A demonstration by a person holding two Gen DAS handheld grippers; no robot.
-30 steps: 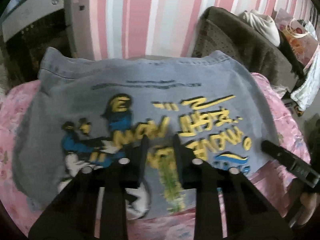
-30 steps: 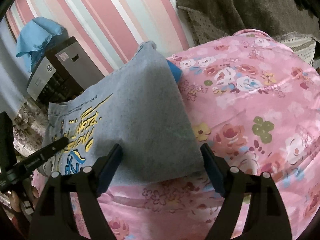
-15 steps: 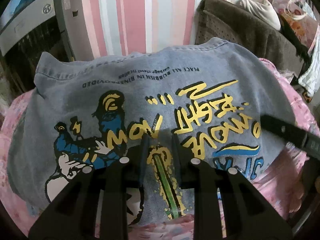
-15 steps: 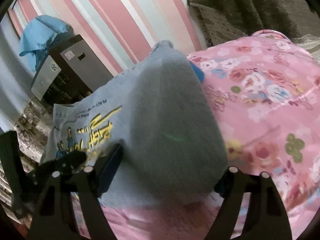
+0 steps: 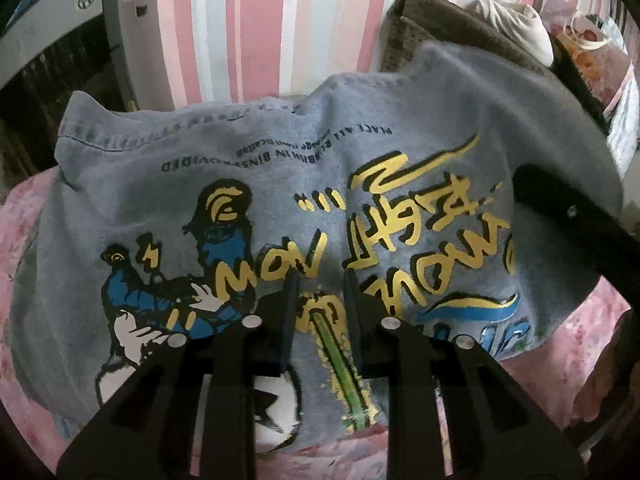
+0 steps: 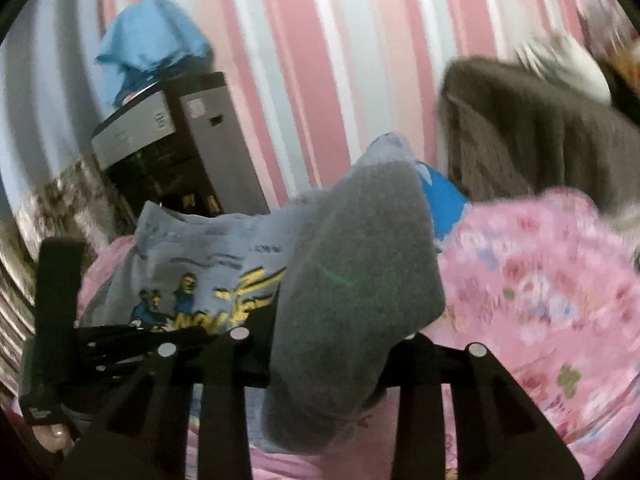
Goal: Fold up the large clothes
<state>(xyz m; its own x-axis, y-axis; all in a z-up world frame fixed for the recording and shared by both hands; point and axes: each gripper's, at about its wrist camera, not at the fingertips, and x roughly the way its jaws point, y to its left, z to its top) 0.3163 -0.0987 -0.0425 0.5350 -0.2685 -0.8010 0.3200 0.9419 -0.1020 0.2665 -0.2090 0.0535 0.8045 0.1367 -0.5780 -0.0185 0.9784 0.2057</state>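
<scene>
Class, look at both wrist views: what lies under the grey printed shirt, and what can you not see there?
Under the grey printed shirt a pink floral bedspread shows around its edges. A blue patch peeks from beneath its lifted fold. Whatever lies under the shirt's middle is covered.

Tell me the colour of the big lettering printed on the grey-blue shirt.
Yellow with black outlines, on the shirt. The left wrist view shows it best.
</scene>
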